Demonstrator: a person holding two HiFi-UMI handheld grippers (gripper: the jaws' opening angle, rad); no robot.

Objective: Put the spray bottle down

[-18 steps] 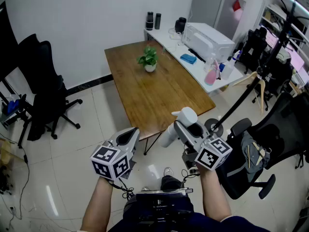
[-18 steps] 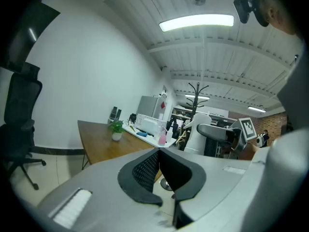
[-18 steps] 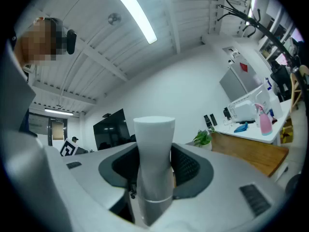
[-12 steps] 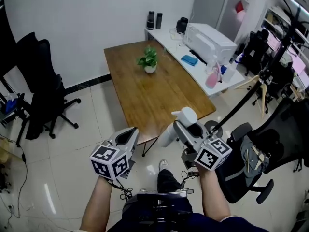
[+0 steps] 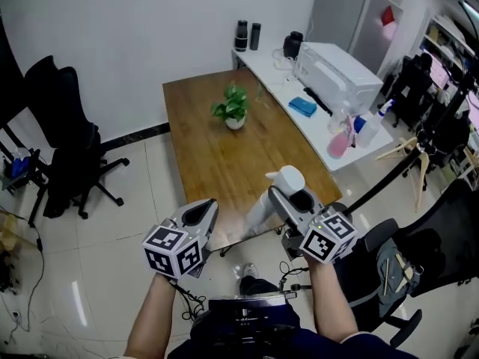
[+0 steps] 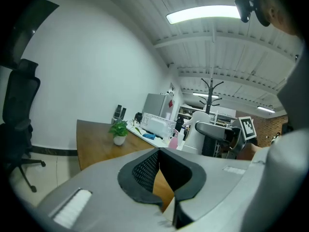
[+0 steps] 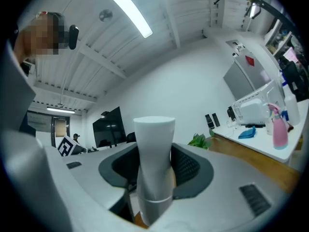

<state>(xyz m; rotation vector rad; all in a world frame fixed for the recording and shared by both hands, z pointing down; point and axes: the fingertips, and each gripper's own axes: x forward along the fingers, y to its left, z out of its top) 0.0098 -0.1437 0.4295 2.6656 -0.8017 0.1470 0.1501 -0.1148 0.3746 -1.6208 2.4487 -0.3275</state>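
Observation:
A white spray bottle (image 5: pixel 263 206) is clamped in my right gripper (image 5: pixel 283 194), which is shut on it and holds it just over the near edge of the brown wooden table (image 5: pixel 224 152). In the right gripper view the bottle (image 7: pixel 154 163) stands upright between the dark pads, which press both of its sides. My left gripper (image 5: pixel 205 209) hangs to the left of it at about the same height, shut with nothing in it. Its pads (image 6: pixel 145 170) meet at the tips. The left gripper view shows the bottle (image 6: pixel 197 132) off to the right.
A small potted plant (image 5: pixel 233 108) stands at the table's far end. A white side desk (image 5: pixel 318 114) on the right carries a printer (image 5: pixel 337 67) and a pink spray bottle (image 5: pixel 340 142). Black office chairs stand at left (image 5: pixel 67 152) and right (image 5: pixel 393 264).
The table has come nearer in the head view, and the bottle now hangs over its near edge instead of the floor. Both grippers keep the same pose and grip.

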